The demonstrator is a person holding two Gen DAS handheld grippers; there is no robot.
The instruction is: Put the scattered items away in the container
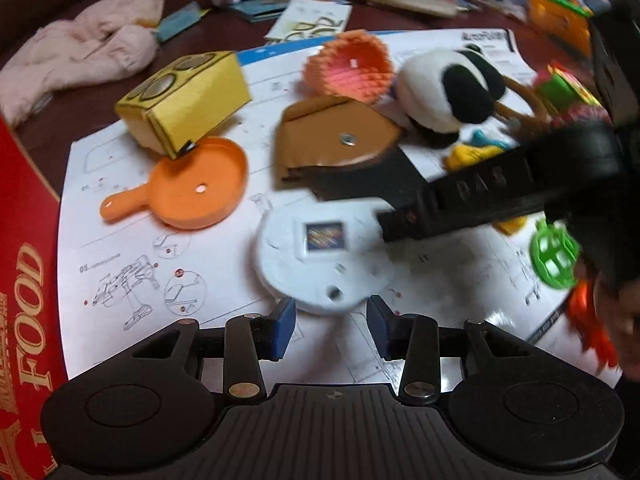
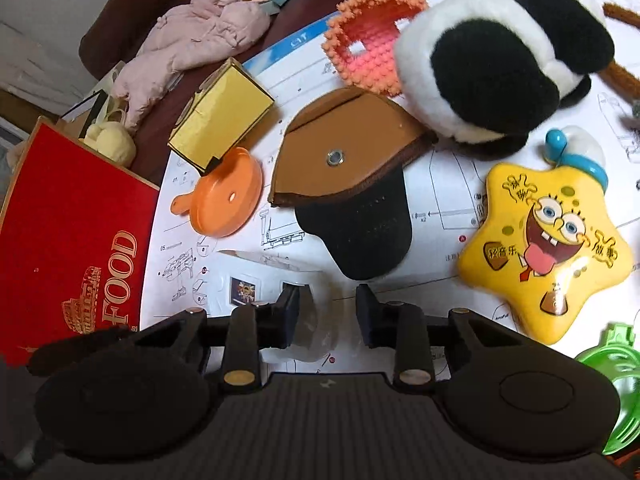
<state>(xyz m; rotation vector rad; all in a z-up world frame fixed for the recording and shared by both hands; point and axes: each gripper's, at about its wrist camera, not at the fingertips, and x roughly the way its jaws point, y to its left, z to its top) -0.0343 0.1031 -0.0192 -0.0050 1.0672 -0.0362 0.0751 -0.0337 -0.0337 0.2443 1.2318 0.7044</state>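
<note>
My left gripper [image 1: 331,326] is open, its blue pads either side of the near edge of a white round gadget [image 1: 320,258] lying on a white instruction sheet [image 1: 132,248]. The right gripper's black body [image 1: 520,188] reaches in from the right over that gadget. In the right wrist view my right gripper [image 2: 328,312] is open and empty, just short of a brown and black pouch [image 2: 352,168]. A yellow star toy [image 2: 548,236] lies to its right. A red box marked FOOD [image 2: 76,232] stands at the left and shows in the left wrist view too [image 1: 24,280].
On the sheet lie an orange pan lid [image 1: 196,188], a yellow carton [image 1: 188,100], an orange-pink studded ring [image 1: 348,64], a panda plush [image 2: 500,60] and a green ball [image 1: 556,252]. A pink cloth [image 1: 80,52] lies at the back left.
</note>
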